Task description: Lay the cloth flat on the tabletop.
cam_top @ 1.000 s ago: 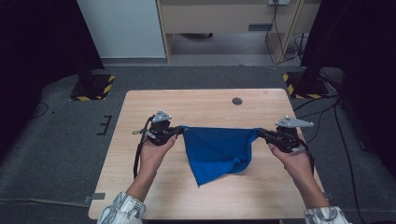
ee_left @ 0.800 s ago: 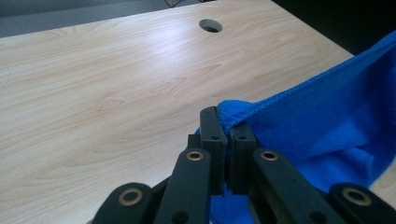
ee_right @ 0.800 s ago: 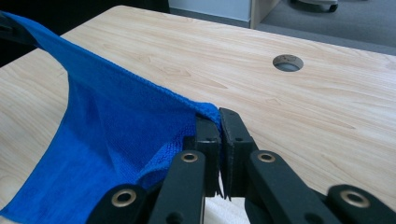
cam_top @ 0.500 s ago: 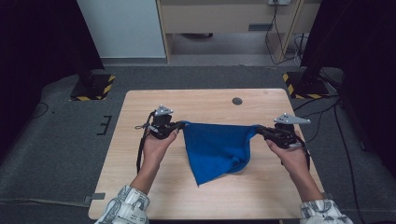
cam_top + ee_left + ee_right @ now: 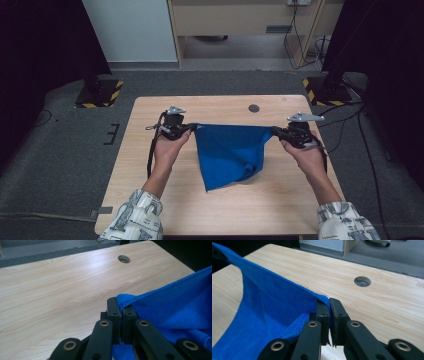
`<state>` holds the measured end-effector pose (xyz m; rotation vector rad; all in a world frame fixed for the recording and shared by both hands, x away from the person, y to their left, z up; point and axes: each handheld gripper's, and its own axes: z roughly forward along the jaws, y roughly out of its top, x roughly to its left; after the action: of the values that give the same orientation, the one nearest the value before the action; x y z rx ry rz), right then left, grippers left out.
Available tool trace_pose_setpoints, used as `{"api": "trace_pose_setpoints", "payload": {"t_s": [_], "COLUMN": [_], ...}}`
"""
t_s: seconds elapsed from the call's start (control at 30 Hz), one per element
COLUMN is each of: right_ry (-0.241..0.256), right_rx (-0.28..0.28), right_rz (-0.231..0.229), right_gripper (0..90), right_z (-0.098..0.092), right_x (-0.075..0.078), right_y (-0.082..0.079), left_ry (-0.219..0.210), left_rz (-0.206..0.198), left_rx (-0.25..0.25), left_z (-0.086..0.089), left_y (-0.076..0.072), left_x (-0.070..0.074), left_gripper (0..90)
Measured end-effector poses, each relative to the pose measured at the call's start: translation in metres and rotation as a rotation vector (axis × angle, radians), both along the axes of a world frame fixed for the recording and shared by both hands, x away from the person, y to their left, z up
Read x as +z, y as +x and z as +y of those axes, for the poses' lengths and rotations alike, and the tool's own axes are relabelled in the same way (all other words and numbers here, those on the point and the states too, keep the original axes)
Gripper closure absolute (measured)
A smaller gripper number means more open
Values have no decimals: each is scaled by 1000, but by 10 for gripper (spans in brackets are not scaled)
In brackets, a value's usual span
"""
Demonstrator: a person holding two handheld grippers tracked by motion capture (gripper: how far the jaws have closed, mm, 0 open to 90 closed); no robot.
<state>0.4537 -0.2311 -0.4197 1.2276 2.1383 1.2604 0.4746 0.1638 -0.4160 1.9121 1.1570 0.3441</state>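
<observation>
High view: we hold the blue cloth point(image 5: 227, 152) up over the table point(image 5: 125, 200), stretched between the left gripper point(image 5: 189, 128) and right gripper point(image 5: 275, 132). Left gripper view: our jaws pinch tight on one corner. Right gripper view: our jaws pinch tight on the other corner.

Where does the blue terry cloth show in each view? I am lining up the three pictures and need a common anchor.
High view: the blue terry cloth hangs at table centre, stretched between the left gripper and right gripper.
Left gripper view: right side, corner pinched in the jaws.
Right gripper view: left side, corner pinched.
Shared landmark: the round hole in the wooden table.
</observation>
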Motion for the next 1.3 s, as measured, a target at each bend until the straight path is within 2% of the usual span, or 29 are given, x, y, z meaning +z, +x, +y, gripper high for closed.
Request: {"api": "trace_pose_setpoints", "payload": {"t_s": [0.23, 0.4, 0.57, 0.77, 0.93, 1.13, 1.3], "right_ry": [-19, -32, -32, -29, -36, -60, -69], "right_rx": [-13, -16, -24, -30, -41, -48, -67], "right_rz": [37, 51, 63, 67, 76, 101, 123], "right_gripper": [862, 864, 872, 880, 880, 879, 879], "right_z": [4, 6, 5, 3, 4, 10, 15], "right_x": [-19, -31, -36, -36, -38, -50, -62], "right_y": [24, 33, 38, 41, 47, 60, 72], "left_ry": [21, 27, 34, 38, 36, 54, 71], "left_rz": [40, 60, 72, 56, 52, 51, 36], "left_rx": [20, 30, 38, 40, 46, 55, 57], "left_z": [0, -2, -4, -8, -9, -7, -8], "left_y": [15, 22, 28, 31, 38, 48, 52], "left_x": [-16, -23, -27, -27, -33, -49, -55], "left_gripper": [876, 877, 877, 877, 877, 876, 876]}}
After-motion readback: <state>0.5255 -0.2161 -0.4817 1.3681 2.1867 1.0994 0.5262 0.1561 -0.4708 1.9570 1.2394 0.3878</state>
